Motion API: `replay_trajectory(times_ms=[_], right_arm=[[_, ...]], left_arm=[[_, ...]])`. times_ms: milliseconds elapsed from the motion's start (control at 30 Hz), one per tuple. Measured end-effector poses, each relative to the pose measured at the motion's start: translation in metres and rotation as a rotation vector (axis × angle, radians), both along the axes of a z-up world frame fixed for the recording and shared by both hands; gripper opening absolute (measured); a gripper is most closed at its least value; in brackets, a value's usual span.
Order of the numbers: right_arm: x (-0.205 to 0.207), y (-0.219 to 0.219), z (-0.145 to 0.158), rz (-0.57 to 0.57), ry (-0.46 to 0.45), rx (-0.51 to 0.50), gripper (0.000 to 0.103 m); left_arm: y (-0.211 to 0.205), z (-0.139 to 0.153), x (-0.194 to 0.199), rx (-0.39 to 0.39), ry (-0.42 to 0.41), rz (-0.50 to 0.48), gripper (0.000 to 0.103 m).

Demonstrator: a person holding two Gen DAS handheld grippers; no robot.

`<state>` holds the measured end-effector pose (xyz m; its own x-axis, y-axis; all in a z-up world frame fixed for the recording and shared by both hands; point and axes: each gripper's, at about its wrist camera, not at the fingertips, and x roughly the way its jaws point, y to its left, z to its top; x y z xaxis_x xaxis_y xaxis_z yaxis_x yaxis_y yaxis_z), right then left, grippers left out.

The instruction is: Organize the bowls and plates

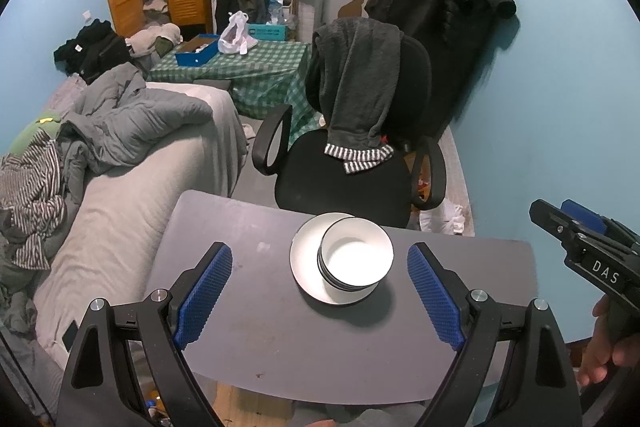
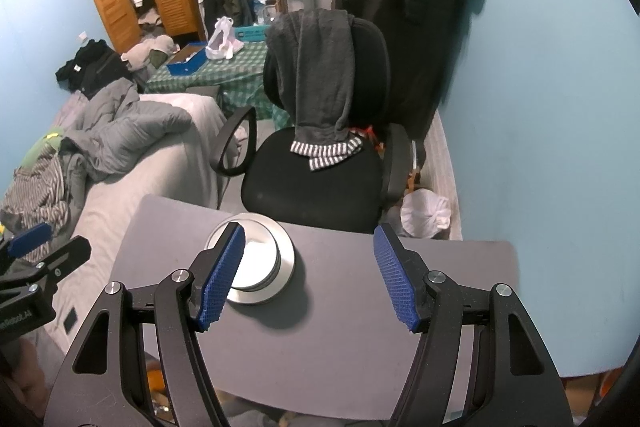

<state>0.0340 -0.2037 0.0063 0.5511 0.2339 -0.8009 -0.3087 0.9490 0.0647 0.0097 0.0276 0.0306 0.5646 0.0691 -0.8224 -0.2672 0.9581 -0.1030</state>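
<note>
left gripper (image 1: 320,291): jaws wide apart, nothing between the pads; hovers above the near edge of the table (image 1: 248,347), pitched down and forward.
stack vs left gripper: bowls (image 1: 356,259) nested on the plate (image 1: 306,267), dead ahead at 12 o'clock, a touch toward 1; clear of both pads.
stack place: far half of table, just in front of the office chair (image 1: 344,167); bowls sit off-centre on the plate, toward its 3 o'clock side.
long axis: none, round items; any approach angle looks fine.
right gripper (image 2: 308,271): jaws apart, empty; same downward pitch, off to the right of the left one.
stack vs right gripper: stack at 10–11 o'clock in the right wrist view, partly hidden behind the left finger (image 2: 220,275); contact cannot be told.
nearer hand: judged left, since the stack is centred in its jaws; right would need a leftward shift.
task status: judged stacked already, nothing else loose on the table.
</note>
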Motion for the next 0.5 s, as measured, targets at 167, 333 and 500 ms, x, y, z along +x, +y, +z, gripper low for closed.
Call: replay_trajectory(times_ms=[167, 333, 500], right_arm=[[-0.0026, 0.0007, -0.0008, 0.003, 0.004, 0.001, 0.066], [-0.0109, 0.0042, -0.0002, 0.01, 0.006, 0.0, 0.066], [-0.0067, 0.0067, 0.0009, 0.011, 0.009, -0.001, 0.066]], left_arm=[[0.0011, -0.0004, 0.0014, 0.007, 0.003, 0.003, 0.091], [0.0015, -0.0002, 0.0021, 0.007, 0.002, 0.0, 0.091], [0.0028, 0.0, 0.0013, 0.005, 0.0, 0.001, 0.091]])
